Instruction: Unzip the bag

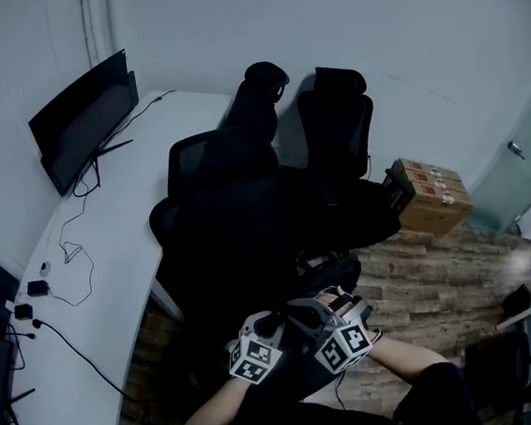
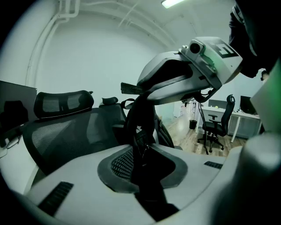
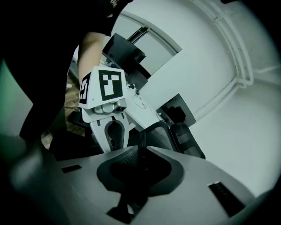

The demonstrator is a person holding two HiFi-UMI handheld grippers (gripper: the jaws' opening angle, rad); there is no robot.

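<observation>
The black bag (image 1: 263, 282) is a dark mass just ahead of me, and both grippers meet over its near end. In the left gripper view, my left gripper (image 2: 142, 147) is shut on a dark strip of the bag (image 2: 141, 118) that runs up toward the right gripper (image 2: 175, 83). The right gripper view shows my right gripper (image 3: 141, 158) shut on a small dark part of the bag; it is too dark to tell whether this is the zip pull. The left gripper (image 3: 115, 132) faces it closely. In the head view the left gripper (image 1: 275, 321) and right gripper (image 1: 304, 311) almost touch.
Black office chairs (image 1: 336, 124) stand behind the bag. A curved white desk (image 1: 110, 261) with a monitor (image 1: 82, 122) and cables runs along the left. A cardboard box (image 1: 429, 194) sits on the wooden floor (image 1: 422, 266) to the right.
</observation>
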